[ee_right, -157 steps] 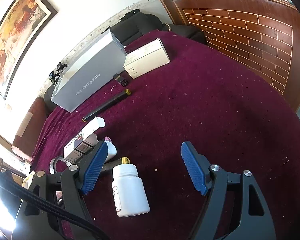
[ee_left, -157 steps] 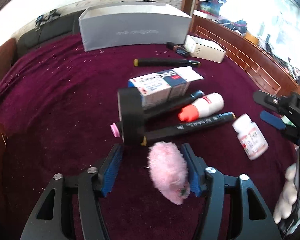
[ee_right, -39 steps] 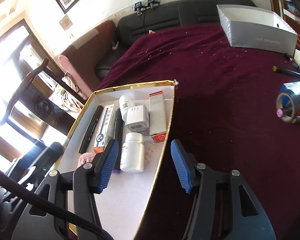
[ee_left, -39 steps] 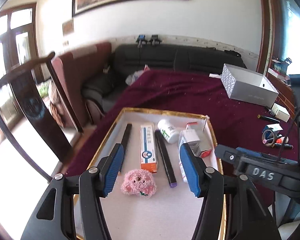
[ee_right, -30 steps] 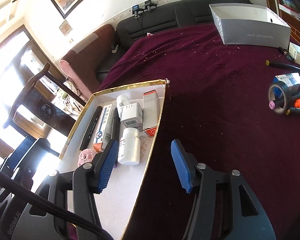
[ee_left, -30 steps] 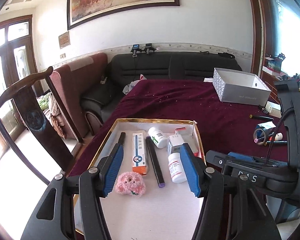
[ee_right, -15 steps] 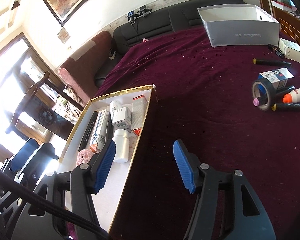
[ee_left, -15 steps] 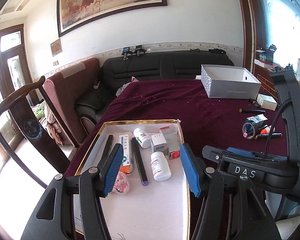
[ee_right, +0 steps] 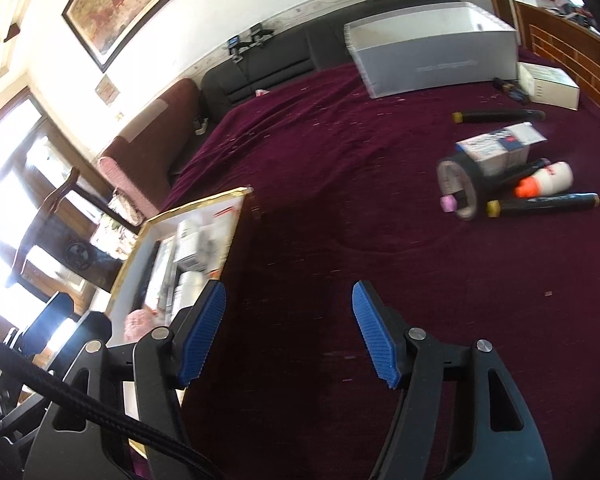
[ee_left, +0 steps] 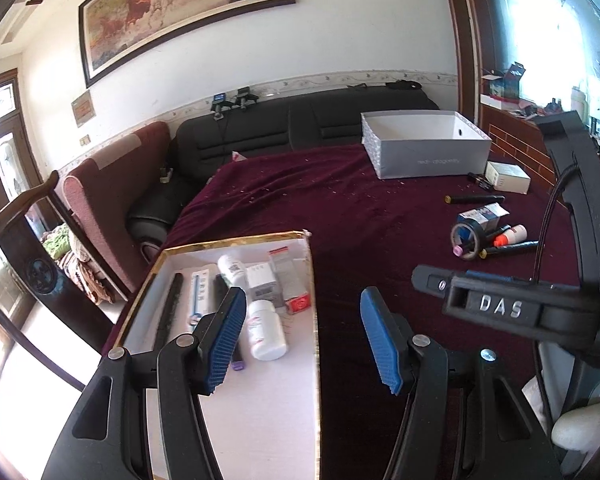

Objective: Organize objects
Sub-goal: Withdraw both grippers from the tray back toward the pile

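A gold-rimmed white tray (ee_left: 260,400) at the near left of the maroon table holds a white pill bottle (ee_left: 266,336), small boxes, pens and a pink plush toy (ee_right: 138,326). My left gripper (ee_left: 302,336) is open and empty above the tray's right edge. My right gripper (ee_right: 286,330) is open and empty over bare cloth right of the tray (ee_right: 230,208). Loose items lie far right: a tape roll (ee_right: 458,190), a blue-white box (ee_right: 498,146), an orange-capped bottle (ee_right: 548,182) and black markers (ee_right: 540,202). The same pile shows in the left wrist view (ee_left: 486,234).
An open grey box (ee_left: 424,146) and a small white box (ee_left: 506,176) stand at the table's far right. A black sofa (ee_left: 300,128) runs behind the table. A wooden chair (ee_left: 24,248) stands left of the tray. The right gripper's body (ee_left: 500,308) crosses the left view.
Both grippers have swung right, away from the tray and toward the loose pile. The pink toy and the pill bottle, held earlier, now lie in the tray.
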`<action>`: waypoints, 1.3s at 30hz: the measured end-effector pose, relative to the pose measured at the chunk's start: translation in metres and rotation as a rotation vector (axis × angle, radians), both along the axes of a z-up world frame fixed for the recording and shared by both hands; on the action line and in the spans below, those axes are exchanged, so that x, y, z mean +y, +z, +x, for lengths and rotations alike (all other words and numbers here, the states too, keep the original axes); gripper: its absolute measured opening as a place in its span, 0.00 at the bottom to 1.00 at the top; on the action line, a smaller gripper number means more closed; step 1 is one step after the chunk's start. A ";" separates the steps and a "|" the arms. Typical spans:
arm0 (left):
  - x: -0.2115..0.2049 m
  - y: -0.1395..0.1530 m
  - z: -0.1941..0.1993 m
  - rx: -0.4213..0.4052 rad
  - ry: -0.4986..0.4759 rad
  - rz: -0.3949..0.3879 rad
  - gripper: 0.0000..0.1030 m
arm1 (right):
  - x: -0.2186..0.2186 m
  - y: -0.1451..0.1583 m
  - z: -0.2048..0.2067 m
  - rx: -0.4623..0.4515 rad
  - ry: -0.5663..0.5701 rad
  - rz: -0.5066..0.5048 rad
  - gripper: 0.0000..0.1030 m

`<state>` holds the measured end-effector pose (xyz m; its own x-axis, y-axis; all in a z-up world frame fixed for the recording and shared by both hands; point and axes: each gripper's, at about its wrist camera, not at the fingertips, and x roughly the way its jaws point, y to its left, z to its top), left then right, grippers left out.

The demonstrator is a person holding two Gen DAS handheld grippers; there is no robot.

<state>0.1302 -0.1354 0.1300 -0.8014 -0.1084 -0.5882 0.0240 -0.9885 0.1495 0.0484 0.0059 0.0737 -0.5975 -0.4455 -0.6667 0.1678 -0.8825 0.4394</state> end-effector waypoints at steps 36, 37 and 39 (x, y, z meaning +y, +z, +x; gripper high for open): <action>0.087 -0.108 -0.069 -0.363 -0.254 0.189 0.98 | 0.125 -0.045 -0.049 -0.244 0.049 0.035 0.70; 0.089 -0.108 -0.069 -0.366 -0.257 0.178 0.98 | 0.118 -0.044 -0.048 -0.227 0.042 0.098 0.70; 0.093 -0.109 -0.069 -0.371 -0.254 0.151 0.98 | 0.104 -0.043 -0.047 -0.203 0.012 0.205 0.67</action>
<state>0.0617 -0.0423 0.0213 -0.5245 0.1726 -0.8337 -0.2492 -0.9675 -0.0435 0.0018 0.1102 0.0308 -0.4381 -0.2951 -0.8491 0.1053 -0.9549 0.2776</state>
